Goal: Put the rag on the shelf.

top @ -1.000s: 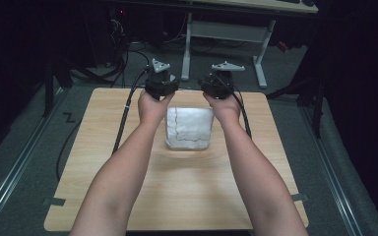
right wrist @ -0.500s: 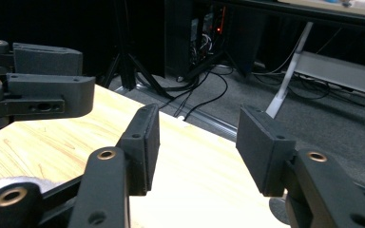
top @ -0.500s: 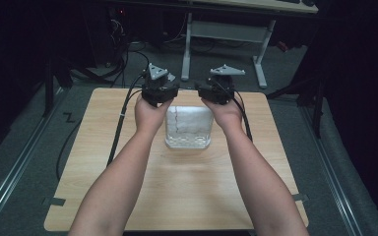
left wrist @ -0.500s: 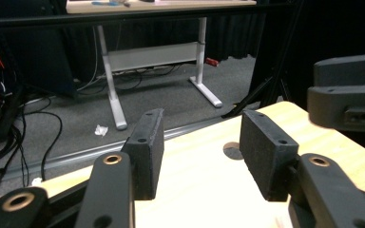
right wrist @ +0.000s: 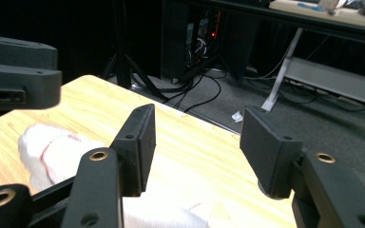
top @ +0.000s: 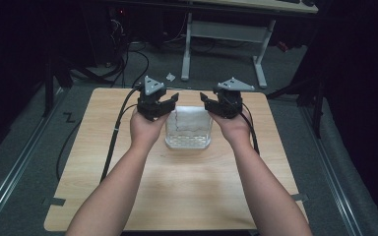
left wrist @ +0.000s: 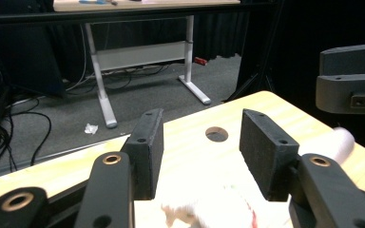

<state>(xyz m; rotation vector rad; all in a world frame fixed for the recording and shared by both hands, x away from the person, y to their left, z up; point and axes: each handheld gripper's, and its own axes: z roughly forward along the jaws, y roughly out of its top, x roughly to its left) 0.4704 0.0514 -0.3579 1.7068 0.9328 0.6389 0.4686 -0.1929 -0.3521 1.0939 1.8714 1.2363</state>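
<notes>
Both hands have drawn back toward the person from the far corners of the folded white cloth point(top: 188, 127), which lies flat mid-table between them, and the left gripper point(top: 166, 102) and right gripper point(top: 207, 102) have just been opening, their jaws now apart with nothing between them.

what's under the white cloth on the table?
The white cloth, folded with a red stitched line, lies flat on the wooden table, whose bare top shows on every side. No bulge is visible; whatever might lie beneath it is covered.
</notes>
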